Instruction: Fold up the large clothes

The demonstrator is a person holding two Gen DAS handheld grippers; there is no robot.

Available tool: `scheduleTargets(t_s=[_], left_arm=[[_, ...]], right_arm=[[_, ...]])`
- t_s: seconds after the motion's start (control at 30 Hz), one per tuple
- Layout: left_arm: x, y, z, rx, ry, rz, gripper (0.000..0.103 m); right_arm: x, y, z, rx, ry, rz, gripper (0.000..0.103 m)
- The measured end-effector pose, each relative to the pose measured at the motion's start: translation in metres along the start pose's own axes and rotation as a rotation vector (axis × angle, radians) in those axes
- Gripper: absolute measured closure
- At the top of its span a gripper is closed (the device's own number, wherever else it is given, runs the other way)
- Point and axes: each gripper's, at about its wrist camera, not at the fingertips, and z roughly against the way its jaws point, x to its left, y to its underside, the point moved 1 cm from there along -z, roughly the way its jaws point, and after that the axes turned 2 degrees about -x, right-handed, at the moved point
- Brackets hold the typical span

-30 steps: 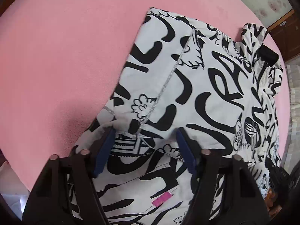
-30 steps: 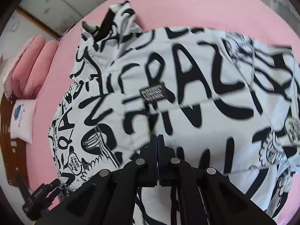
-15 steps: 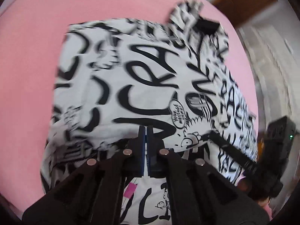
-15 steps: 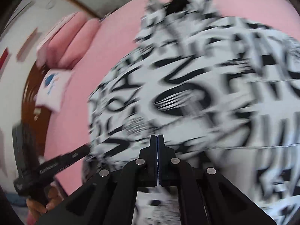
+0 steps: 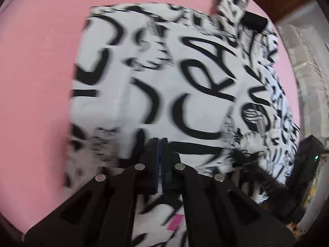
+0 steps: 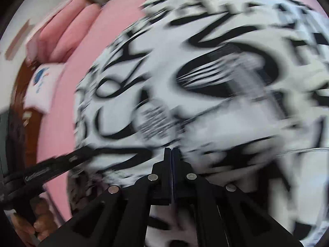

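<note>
A large white garment with bold black lettering (image 5: 185, 78) lies on a pink bed (image 5: 41, 65); it also fills the right wrist view (image 6: 205, 94), blurred by motion. My left gripper (image 5: 160, 142) is shut on the garment's near edge, jaws pressed together with cloth running under them. My right gripper (image 6: 171, 151) is shut on the garment's near edge as well. The right gripper's body shows at the right of the left wrist view (image 5: 306, 164); the left gripper shows at the lower left of the right wrist view (image 6: 47, 168).
Pink pillows (image 6: 67, 26) and a small white cushion (image 6: 41, 86) lie at the bed's far left. A wooden cabinet (image 5: 277, 0) and grey floor (image 5: 308, 65) lie beyond the bed. A pink tag (image 5: 174, 222) sits on the cloth near my left gripper.
My left gripper went from open over the cloth to shut on its edge. Both grippers swung across the garment with the cloth in them; the views are now motion-blurred.
</note>
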Motion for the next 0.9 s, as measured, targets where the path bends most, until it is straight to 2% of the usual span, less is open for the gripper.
scheduleTargets(t_s=[0.07,0.13,0.17,0.27,0.33,0.4,0.47,0.53,0.7,0.8,0.9], left_arm=[[0.016,-0.002,0.004,-0.005,-0.021,0.023,0.103],[0.028,-0.004,0.005,-0.002,-0.018,0.041,0.103],[0.034,-0.006,0.006,0.004,0.003,0.057,0.103],[0.036,-0.009,0.002,0.014,-0.003,0.061,0.103],[0.026,-0.01,-0.003,0.013,-0.044,0.033,0.103],[0.014,-0.014,0.001,-0.017,-0.033,-0.006,0.103],[-0.002,-0.022,0.01,-0.057,0.047,-0.044,0.103],[-0.014,-0.028,0.012,-0.071,0.079,-0.073,0.103],[-0.036,-0.057,-0.008,-0.064,0.057,-0.12,0.103],[-0.038,-0.073,-0.012,-0.086,0.062,-0.121,0.103],[-0.025,-0.091,-0.006,-0.143,0.06,-0.095,0.103]], right_arm=[[-0.026,-0.008,0.014,-0.044,0.067,-0.051,0.102],[-0.043,-0.015,0.025,-0.051,0.075,-0.088,0.102],[-0.049,-0.019,0.03,-0.063,0.142,-0.084,0.102],[-0.046,-0.028,0.037,-0.077,0.307,0.031,0.102],[-0.043,-0.032,0.038,-0.064,0.308,0.046,0.102],[-0.032,-0.038,0.036,-0.064,0.266,0.05,0.102],[-0.015,-0.041,0.037,-0.093,0.206,0.093,0.102],[0.003,-0.044,0.033,-0.11,0.113,0.112,0.102],[0.059,-0.044,-0.013,-0.041,-0.159,0.097,0.102],[0.093,-0.046,-0.034,-0.026,-0.156,0.165,0.102],[0.101,-0.061,-0.052,-0.035,-0.152,0.166,0.102]])
